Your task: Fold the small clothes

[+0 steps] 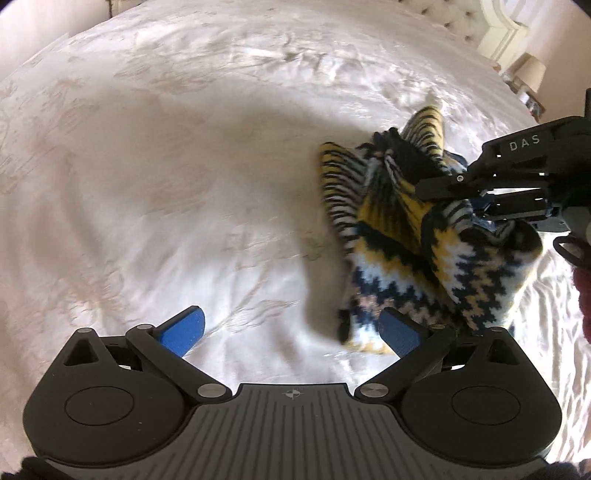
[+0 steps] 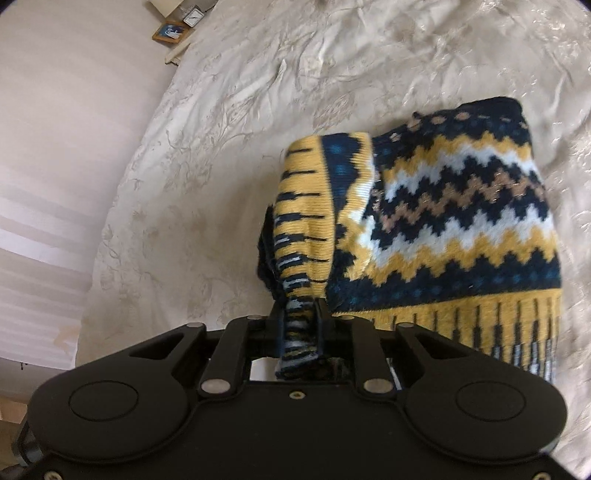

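On the bed [image 2: 229,122], right of centre in the left wrist view: small knit sweater [image 2: 461,206], navy/yellow/white zigzag, bunched and partly lifted off the cover. Not flat, no clean fold visible yet.

Right gripper [image 2: 301,325]: fingers clamped on a ribbed striped edge of the knit, probably cuff or hem; fabric runs right through between the fingers and bunches behind them. Rest of the garment hangs and drapes far and right of it, lower part looks to touch the bedspread.

Left gripper [image 1: 291,328]: fingers [image 1: 184,328] spread wide, blue pads visible, nothing between them. Right-hand pad sits just beside the near lower edge of the sweater [image 1: 424,251]; can't tell whether it touches.

Progress, my read: early. The garment is being carried or repositioned by one edge. Left to do: lay it flat, get a second grip with the free gripper, fold sleeves and body, square it up.

Writing: "DAS" in pale letters on the right gripper's black body, seen from the left wrist view. No label readable on the sweater. Small framed picture [image 2: 171,31] beyond the far-left bed edge, too small to read.
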